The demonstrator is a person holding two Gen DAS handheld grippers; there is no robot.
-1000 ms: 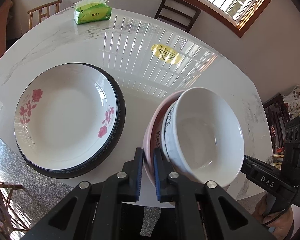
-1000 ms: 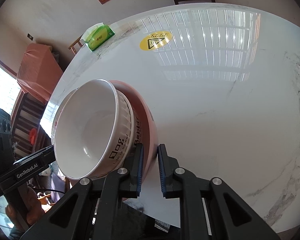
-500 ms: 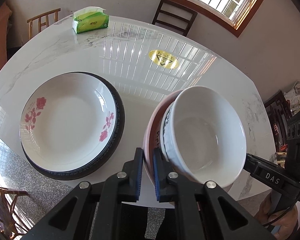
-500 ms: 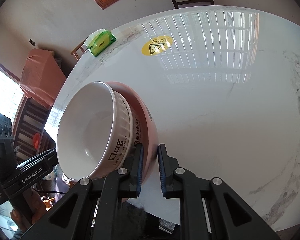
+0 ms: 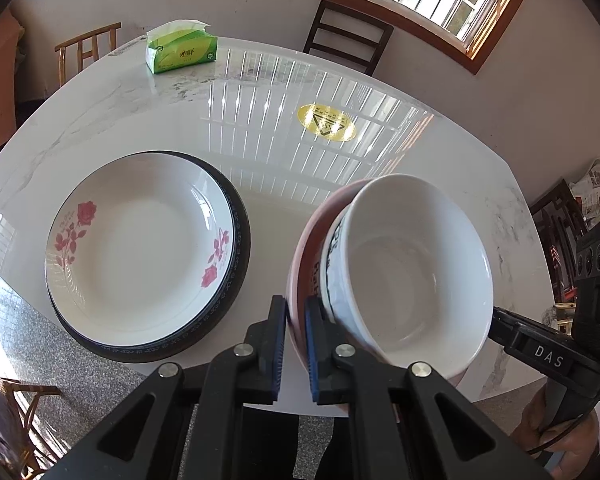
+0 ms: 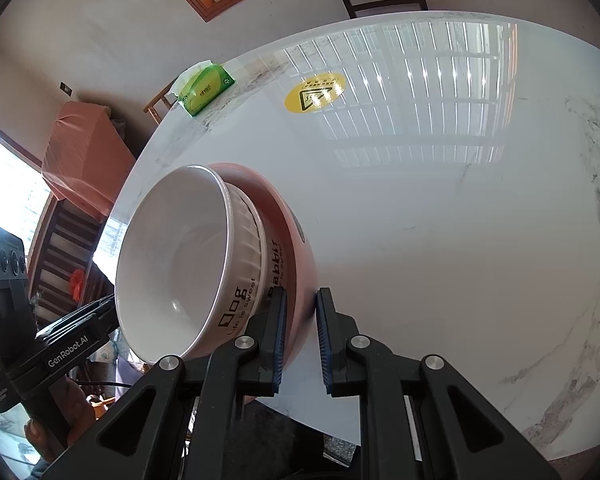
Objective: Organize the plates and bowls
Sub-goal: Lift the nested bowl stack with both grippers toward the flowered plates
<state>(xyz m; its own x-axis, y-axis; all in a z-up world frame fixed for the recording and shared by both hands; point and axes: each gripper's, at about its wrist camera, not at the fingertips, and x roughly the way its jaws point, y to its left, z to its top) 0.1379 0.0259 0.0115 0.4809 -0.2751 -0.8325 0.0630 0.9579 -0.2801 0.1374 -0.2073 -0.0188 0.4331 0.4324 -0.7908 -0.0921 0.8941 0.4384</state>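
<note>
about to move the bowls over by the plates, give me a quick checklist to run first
1. Left gripper shut on the pink bowl rim: ok.
2. Right gripper shut on the opposite rim: ok.
3. White bowl nested in the pink bowl: ok, though both tilt.
4. Bowls lifted off the table: cannot tell.
5. Rose plate stacked on the dark-rimmed plate: ok.
6. Tissue pack far from the bowls: ok.

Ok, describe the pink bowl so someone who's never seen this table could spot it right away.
On the white marble table, look right of the stacked plates. Two nested bowls are held tilted there; the pink bowl is the outer one, its rim pinched by both grippers. The bowl inside it is white.
</note>
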